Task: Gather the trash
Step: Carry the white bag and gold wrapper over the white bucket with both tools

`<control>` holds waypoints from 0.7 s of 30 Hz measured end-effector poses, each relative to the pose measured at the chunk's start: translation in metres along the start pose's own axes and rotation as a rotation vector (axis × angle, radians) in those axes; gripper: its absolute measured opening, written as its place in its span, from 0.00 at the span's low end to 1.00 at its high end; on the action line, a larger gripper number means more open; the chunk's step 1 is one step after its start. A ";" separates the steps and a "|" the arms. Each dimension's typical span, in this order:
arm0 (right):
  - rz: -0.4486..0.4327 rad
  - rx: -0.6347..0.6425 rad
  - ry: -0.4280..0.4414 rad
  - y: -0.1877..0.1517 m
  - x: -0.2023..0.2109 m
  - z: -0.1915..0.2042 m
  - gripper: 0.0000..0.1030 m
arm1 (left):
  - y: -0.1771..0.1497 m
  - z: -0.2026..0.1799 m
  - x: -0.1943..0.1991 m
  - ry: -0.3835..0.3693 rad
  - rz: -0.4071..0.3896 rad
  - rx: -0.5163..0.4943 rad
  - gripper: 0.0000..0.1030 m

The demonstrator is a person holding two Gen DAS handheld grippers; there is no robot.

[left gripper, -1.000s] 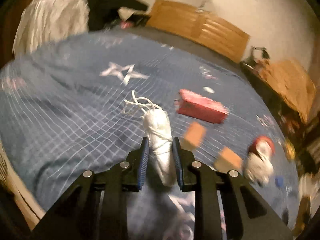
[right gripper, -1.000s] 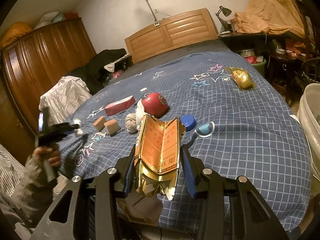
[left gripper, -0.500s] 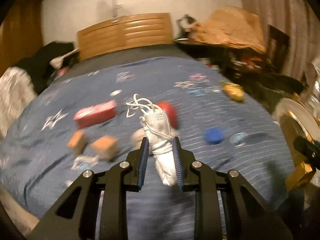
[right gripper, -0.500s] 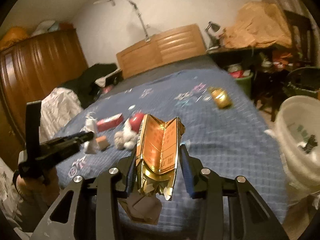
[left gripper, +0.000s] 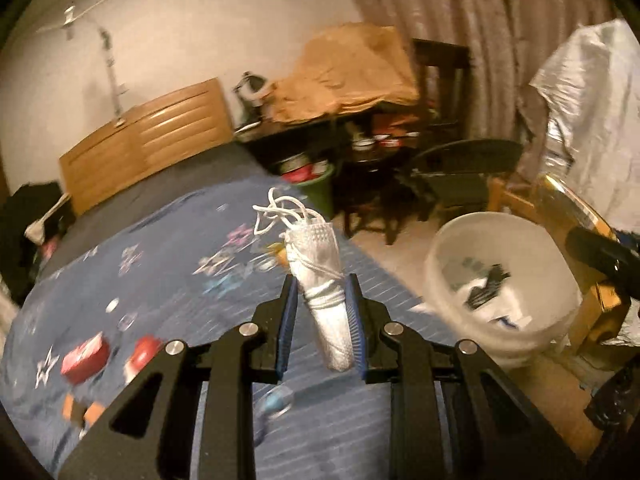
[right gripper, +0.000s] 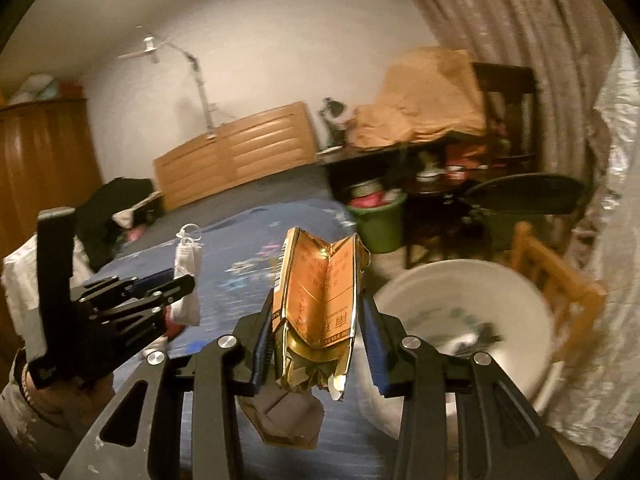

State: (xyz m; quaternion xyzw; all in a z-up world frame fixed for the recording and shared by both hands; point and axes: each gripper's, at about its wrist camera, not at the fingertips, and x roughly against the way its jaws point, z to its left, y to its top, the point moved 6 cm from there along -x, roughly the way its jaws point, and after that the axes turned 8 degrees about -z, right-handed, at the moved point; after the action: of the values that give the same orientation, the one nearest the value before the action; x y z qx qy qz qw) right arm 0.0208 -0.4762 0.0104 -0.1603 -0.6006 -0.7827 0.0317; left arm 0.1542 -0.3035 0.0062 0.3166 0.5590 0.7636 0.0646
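Both views swung right since earlier frames: white bin now in sight, bed pushed left.

Left wrist view: left gripper (left gripper: 320, 300) clamped narrow on rolled white face mask (left gripper: 320, 272), loops sticking up. Mask held above blue bedspread (left gripper: 160, 280) edge. White bin (left gripper: 500, 280) to right on floor, scraps inside. Red box (left gripper: 85, 357) left on bed, blurred.

Right wrist view: right gripper (right gripper: 318, 312) pinching crushed gold carton (right gripper: 320, 300), upright. White bin (right gripper: 472, 320) just beyond, to right. Left gripper (right gripper: 176, 284) at left, holding mask (right gripper: 187, 280) over bed.

Dim warm light, motion blur, fisheye warping, dark corners
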 end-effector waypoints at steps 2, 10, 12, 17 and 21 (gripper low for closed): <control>0.013 -0.004 -0.047 0.009 -0.001 -0.029 0.39 | 0.011 -0.025 -0.015 -0.035 -0.006 -0.033 0.23; 0.057 -0.012 -0.148 0.030 -0.012 -0.120 0.39 | 0.032 -0.100 -0.068 -0.138 0.020 -0.094 0.23; 0.066 -0.010 -0.157 0.034 -0.020 -0.130 0.39 | 0.034 -0.114 -0.080 -0.152 0.029 -0.101 0.23; 0.083 -0.004 -0.176 0.037 -0.035 -0.154 0.39 | 0.035 -0.137 -0.104 -0.162 0.052 -0.128 0.23; 0.095 -0.001 -0.182 0.032 -0.041 -0.156 0.39 | 0.032 -0.144 -0.112 -0.165 0.064 -0.139 0.23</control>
State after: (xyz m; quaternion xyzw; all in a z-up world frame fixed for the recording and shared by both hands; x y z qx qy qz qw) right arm 0.0343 -0.6393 -0.0076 -0.2593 -0.5922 -0.7628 0.0140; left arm 0.1712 -0.4830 -0.0359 0.3908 0.4872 0.7735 0.1079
